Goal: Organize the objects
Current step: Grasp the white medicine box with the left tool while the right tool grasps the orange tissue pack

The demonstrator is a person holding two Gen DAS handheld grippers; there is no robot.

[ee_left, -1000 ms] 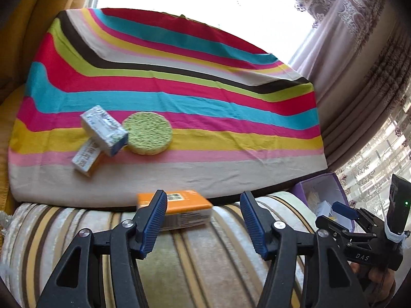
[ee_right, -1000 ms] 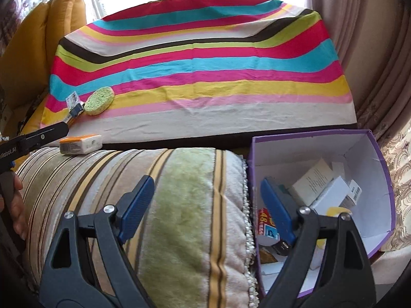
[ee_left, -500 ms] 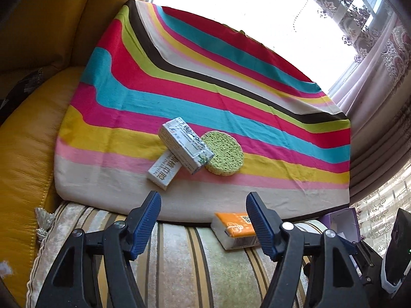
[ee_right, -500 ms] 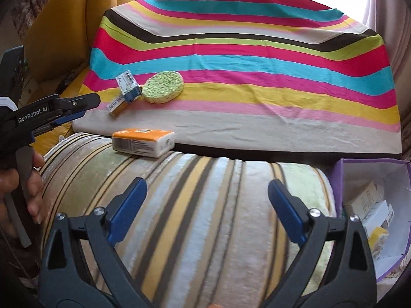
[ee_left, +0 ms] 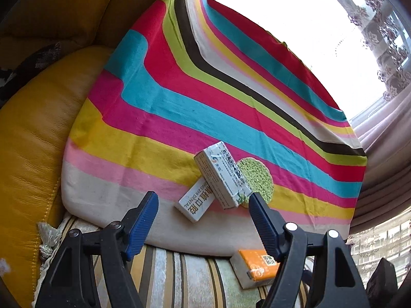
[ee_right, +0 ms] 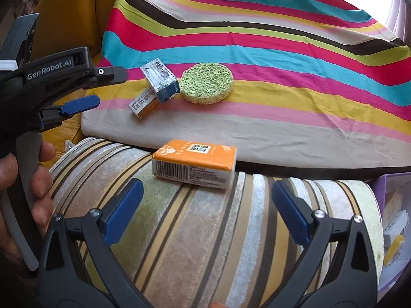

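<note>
A white-and-blue carton (ee_left: 223, 177) lies across a white dental box (ee_left: 195, 202) on the striped cloth (ee_left: 179, 107), touching a round green sponge (ee_left: 257, 179). An orange packet (ee_right: 195, 161) rests on the striped cushion (ee_right: 205, 231) at the cloth's near edge. My left gripper (ee_left: 203, 200) hovers short of the two boxes, its jaws opening with nothing between them. From the right wrist it shows as the left gripper (ee_right: 110, 87), just left of the carton (ee_right: 160, 79). My right gripper (ee_right: 205, 187) hangs over the cushion just before the orange packet, jaws opening wide and empty.
A purple box (ee_right: 385, 187) holding several small cartons stands at the cushion's right end. A yellow leather sofa (ee_left: 33, 141) borders the cloth on the left, curtains (ee_left: 385, 141) on the right. A person's hand (ee_right: 38, 179) grips the left tool's handle.
Both grippers have swung left and their jaws have widened. The right one left the purple box and now faces the orange packet. The left one rolled and closed in on the two boxes.
</note>
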